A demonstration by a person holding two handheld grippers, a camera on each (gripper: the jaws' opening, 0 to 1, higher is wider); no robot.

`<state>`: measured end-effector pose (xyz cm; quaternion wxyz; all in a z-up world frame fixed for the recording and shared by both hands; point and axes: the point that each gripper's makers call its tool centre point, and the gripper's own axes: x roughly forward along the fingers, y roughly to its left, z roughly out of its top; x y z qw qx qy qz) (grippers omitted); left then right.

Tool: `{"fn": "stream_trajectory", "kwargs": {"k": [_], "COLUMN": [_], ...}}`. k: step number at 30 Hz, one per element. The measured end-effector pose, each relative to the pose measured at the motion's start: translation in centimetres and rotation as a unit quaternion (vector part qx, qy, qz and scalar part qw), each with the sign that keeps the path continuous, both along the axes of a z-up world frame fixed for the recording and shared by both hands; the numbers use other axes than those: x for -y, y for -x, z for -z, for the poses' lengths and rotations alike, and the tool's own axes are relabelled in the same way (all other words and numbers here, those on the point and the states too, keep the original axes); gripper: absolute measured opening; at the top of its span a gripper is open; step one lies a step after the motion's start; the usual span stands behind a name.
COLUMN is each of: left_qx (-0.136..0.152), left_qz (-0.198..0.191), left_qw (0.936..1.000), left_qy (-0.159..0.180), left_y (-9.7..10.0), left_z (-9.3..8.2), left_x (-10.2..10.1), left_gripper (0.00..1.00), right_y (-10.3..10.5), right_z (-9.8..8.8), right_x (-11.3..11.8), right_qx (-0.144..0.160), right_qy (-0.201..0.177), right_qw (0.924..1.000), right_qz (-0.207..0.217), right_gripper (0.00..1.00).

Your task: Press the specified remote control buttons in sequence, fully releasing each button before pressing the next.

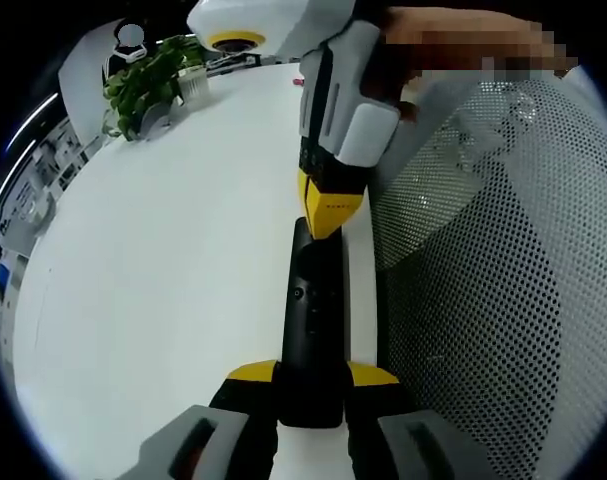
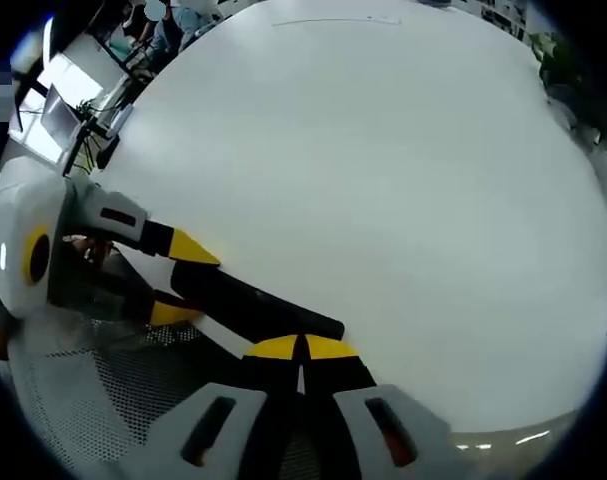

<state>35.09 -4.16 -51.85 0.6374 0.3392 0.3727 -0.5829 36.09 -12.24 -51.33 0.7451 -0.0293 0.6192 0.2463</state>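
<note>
Your left gripper (image 1: 313, 385) grips the near end of the black remote (image 1: 315, 320) so it stays put over the white table (image 1: 163, 270). Your right gripper (image 2: 303, 350), jaws closed together, pokes its tip down onto the remote's far end.

One black remote (image 1: 316, 320), two claws, one white table (image 1: 163, 280), one potted plant (image 1: 148, 85).
</note>
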Motion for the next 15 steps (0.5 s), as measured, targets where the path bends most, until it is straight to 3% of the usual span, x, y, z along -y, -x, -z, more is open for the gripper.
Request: {"fn": "stream_trajectory", "kwargs": {"k": [15], "left_qx": [0.0], "left_qz": [0.002], "left_qw": [1.0], "left_qy": [0.001], "left_y": [-0.02], "left_z": [0.01], "left_x": [0.05], "left_gripper": [0.25], "right_y": [-0.13], "right_z": [0.09], "right_x": [0.03], "right_qx": [-0.003], "right_qy": [0.002], "right_qw": [1.0], "right_qz": [-0.007], "right_gripper": [0.0]}}
